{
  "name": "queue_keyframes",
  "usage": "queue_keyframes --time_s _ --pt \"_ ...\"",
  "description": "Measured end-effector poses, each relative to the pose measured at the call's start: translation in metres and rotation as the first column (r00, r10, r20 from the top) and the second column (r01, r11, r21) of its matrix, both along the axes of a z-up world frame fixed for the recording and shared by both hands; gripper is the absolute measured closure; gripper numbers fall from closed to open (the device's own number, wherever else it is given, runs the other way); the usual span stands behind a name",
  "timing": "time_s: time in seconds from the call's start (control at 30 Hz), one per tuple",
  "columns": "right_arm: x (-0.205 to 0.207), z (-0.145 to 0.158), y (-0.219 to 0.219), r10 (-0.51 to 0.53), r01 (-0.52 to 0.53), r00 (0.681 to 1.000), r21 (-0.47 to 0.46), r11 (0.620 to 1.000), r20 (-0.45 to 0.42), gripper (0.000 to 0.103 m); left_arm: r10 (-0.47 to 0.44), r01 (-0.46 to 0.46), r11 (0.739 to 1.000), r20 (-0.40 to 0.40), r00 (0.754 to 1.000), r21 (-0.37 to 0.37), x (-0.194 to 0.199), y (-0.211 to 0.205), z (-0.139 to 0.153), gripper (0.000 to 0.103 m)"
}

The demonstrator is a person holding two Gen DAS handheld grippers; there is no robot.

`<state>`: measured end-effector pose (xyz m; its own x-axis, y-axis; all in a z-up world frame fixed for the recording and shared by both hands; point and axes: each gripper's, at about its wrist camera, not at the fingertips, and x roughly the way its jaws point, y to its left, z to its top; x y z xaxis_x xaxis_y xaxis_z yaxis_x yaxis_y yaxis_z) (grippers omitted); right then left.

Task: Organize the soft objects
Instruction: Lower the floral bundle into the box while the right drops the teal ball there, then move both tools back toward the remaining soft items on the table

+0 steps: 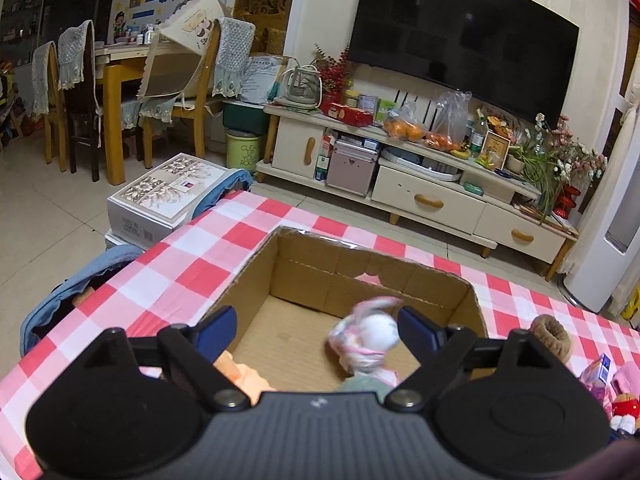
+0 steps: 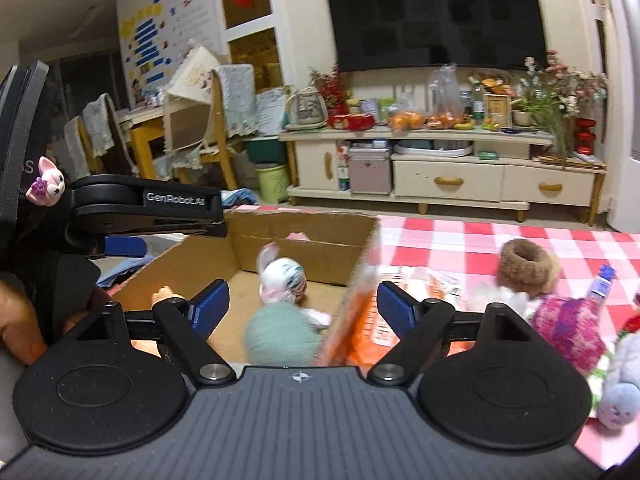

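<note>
An open cardboard box [image 1: 360, 266] [image 2: 304, 236] stands on the red-and-white checked table. Inside it lie a pink-and-white plush rabbit [image 1: 370, 336] [image 2: 282, 280], a green soft ball [image 2: 280, 334] [image 1: 362, 384] and an orange plush [image 1: 244, 372] [image 2: 164, 294]. My left gripper [image 1: 316, 332] is open above the box, empty, with the rabbit blurred between its fingers; it also shows at the left of the right wrist view [image 2: 148, 208]. My right gripper [image 2: 302, 308] is open and empty over the box's right wall. A brown fuzzy ring [image 2: 526, 264] [image 1: 550, 334], a purple knit toy [image 2: 568, 326] and a grey-blue plush [image 2: 622, 384] lie on the table to the right.
An orange packet [image 2: 368, 320] lies against the box's right side. A blue denim bag [image 1: 72, 296] hangs at the table's left edge beside a white carton [image 1: 160, 196]. A TV cabinet [image 1: 420, 184], a TV and dining chairs stand beyond.
</note>
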<state>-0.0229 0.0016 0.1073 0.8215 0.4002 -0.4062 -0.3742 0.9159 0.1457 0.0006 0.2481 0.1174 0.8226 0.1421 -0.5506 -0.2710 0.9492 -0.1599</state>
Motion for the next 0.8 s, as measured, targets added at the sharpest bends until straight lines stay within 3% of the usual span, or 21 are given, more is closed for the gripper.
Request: queue_keyframes --time_s 0.8 --pt "-0.007 -0.005 -0.009 -0.15 0.151 0.988 0.023 0.988 -0.031 0.0 -0.104 0.104 0.993 -0.006 0.995 0.057 -0.003 -0.042 0.001 0.011"
